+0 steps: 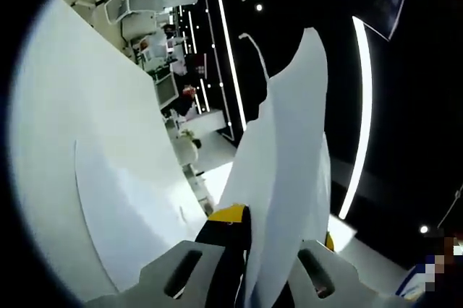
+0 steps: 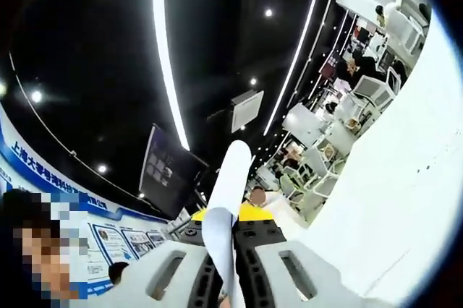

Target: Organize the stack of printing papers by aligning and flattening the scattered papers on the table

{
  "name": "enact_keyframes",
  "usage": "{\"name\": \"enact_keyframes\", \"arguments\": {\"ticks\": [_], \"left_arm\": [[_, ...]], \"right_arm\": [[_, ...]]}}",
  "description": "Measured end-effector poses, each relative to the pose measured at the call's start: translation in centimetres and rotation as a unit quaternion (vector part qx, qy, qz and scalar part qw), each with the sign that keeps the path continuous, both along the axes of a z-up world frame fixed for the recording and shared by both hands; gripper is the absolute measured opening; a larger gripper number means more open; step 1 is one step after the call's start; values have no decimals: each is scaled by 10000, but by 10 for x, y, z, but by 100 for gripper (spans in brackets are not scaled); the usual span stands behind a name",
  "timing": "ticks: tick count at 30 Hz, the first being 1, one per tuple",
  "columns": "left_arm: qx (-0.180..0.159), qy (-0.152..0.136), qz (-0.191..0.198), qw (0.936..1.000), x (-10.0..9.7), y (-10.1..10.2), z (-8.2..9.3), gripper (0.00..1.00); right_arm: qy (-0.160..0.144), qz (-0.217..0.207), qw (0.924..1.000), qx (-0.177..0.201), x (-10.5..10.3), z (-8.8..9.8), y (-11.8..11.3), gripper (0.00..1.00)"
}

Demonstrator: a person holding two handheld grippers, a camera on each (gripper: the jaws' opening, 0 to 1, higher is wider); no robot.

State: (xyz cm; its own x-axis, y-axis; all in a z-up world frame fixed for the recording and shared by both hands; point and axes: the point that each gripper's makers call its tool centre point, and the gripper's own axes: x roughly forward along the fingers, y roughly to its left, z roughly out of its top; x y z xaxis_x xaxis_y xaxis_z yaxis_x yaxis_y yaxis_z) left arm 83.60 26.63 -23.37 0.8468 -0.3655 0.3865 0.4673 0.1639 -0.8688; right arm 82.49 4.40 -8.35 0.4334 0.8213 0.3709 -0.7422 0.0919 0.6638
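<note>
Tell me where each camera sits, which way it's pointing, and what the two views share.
Left gripper view: rides the left tongs, tilted up past the white table toward a dark ceiling; its jaws pinch the paper.
Right gripper view: rides the right tongs, aimed upward at ceiling light strips; its jaws pinch paper edge-on.
Shared: paper, table, ceiling.

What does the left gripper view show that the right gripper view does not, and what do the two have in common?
Left gripper view only: a loose paper sheet lying flat on the white table, and the held paper seen broad.

Right gripper view only: blue wall posters, a dark hanging screen, and the paper seen nearly edge-on.

Both: white paper clamped between that gripper's fingers, a dark ceiling with bright light strips, and desks in the background.
</note>
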Motion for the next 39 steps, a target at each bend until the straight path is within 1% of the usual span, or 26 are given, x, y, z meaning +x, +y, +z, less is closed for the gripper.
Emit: {"name": "enact_keyframes", "arguments": {"ticks": [4, 10, 16, 21, 26, 29, 30, 35, 38, 39], "left_arm": [[-15, -3, -5, 10000, 0, 0, 0, 6], [-20, -22, -15, 10000, 0, 1, 1, 6], [-5, -52, -17, 10000, -2, 0, 2, 6], [56, -126, -12, 9999, -2, 0, 5, 6], [21, -130, -25, 9999, -2, 1, 5, 6], [-4, -132, -37, 9999, -2, 0, 6, 6], [-10, -138, -37, 9999, -3, 0, 6, 6], [-83, -137, -61, 9999, -4, -1, 7, 6], [-139, -157, -77, 9998, -6, -2, 9, 6], [-142, -157, -78, 9997, -6, -2, 9, 6]], "right_arm": [[63, 36, 10000, -54, 4, -6, 6, 0], [103, 4, 9998, -182, -1, -16, 14, 0], [-6, -205, 9987, -462, -5, -26, 20, 0], [-11, -327, 9978, -580, 4, -28, 18, 0], [-99, -452, 9961, -756, 12, -29, 19, 0], [-118, -627, 9940, -890, 21, -32, 16, 0], [-161, -757, 9919, -1004, 26, -35, 14, 0], [-234, -991, 9873, -1218, 31, -40, 15, 0], [-443, -1304, 9790, -1500, 38, -45, 13, 0], [-451, -1312, 9789, -1501, 38, -45, 13, 0]]}}
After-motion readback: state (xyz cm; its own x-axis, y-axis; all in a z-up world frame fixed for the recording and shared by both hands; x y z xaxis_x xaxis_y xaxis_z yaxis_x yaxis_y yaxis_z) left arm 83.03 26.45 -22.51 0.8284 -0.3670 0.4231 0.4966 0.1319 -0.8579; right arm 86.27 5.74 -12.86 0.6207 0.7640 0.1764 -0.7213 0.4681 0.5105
